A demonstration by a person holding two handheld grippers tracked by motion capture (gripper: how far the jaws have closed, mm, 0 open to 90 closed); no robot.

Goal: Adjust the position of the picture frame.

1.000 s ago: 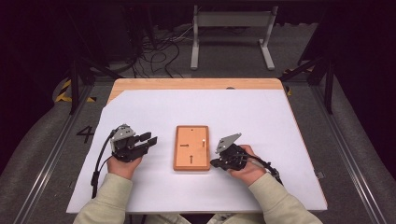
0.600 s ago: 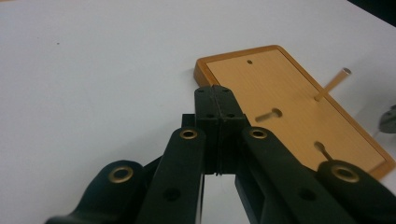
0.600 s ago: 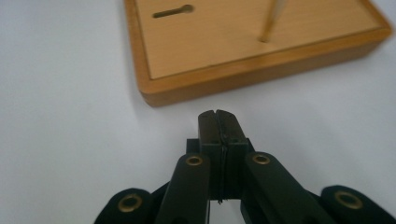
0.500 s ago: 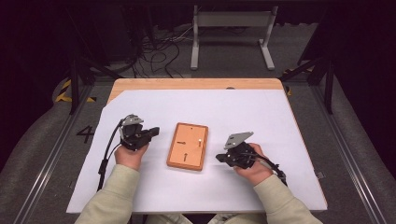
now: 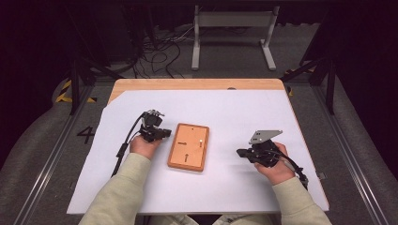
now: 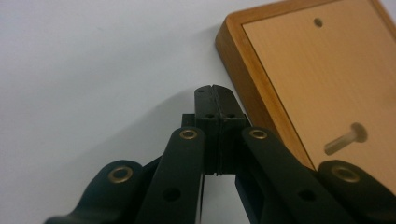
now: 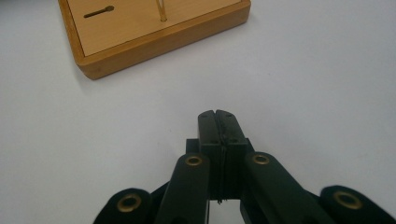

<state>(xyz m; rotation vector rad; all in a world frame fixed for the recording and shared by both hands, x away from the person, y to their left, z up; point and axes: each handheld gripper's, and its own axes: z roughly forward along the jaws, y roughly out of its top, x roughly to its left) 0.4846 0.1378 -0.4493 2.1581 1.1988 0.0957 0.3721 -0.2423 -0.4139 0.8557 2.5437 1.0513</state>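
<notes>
A flat wooden board [image 5: 189,146] lies on the white sheet between my hands, slightly askew. Its face carries dark slot marks and a small pale peg [image 5: 201,141]. My left gripper [image 5: 165,134] is shut and empty, its tips just off the board's left edge. In the left gripper view the closed jaws [image 6: 215,91] point at the sheet beside the board's corner [image 6: 233,51], and a pale peg [image 6: 344,138] lies on the board's face. My right gripper [image 5: 240,153] is shut and empty, a short way right of the board. In the right gripper view its jaws [image 7: 216,115] hang over bare sheet, the board [image 7: 154,32] farther off.
The white sheet [image 5: 234,108] covers a wooden table [image 5: 197,84] whose far edge shows. Beyond the table are floor cables [image 5: 159,51] and a grey metal stand [image 5: 232,21]. Dark frame rails run along both sides.
The left hand moved forward and right to the board's left edge, and its jaws closed. The right hand drew away to the right. The board turned a little.
</notes>
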